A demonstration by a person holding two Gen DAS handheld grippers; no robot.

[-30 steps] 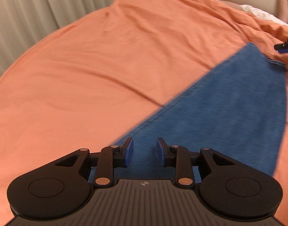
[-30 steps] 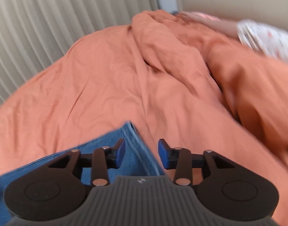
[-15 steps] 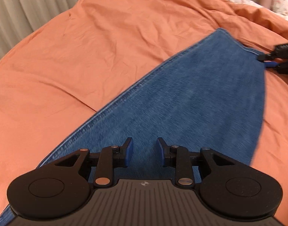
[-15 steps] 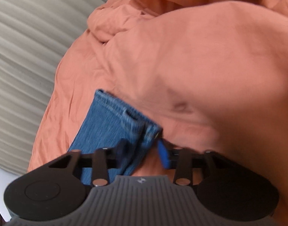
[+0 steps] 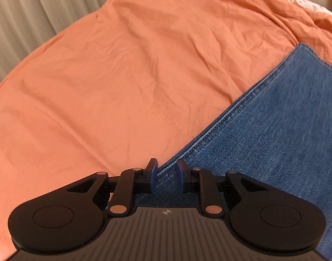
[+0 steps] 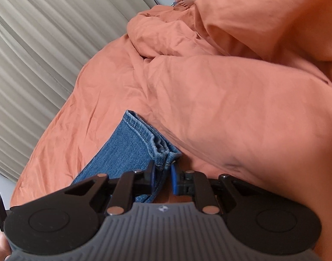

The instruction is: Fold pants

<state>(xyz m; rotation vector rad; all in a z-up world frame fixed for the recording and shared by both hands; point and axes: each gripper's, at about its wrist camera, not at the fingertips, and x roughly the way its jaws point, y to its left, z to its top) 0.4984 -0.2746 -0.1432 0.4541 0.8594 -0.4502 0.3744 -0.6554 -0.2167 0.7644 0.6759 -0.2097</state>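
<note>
Pinching the pants hem, the right gripper just closed; the left gripper, closing, straddles their seam at 6 o'clock without gripping.

My left wrist view looks steeply down along its fingers, close over the pants, facing across the orange duvet toward the curtains. My right wrist view sits lower, rolled sideways, right at the hem. Both share pants, duvet, curtains.
</note>
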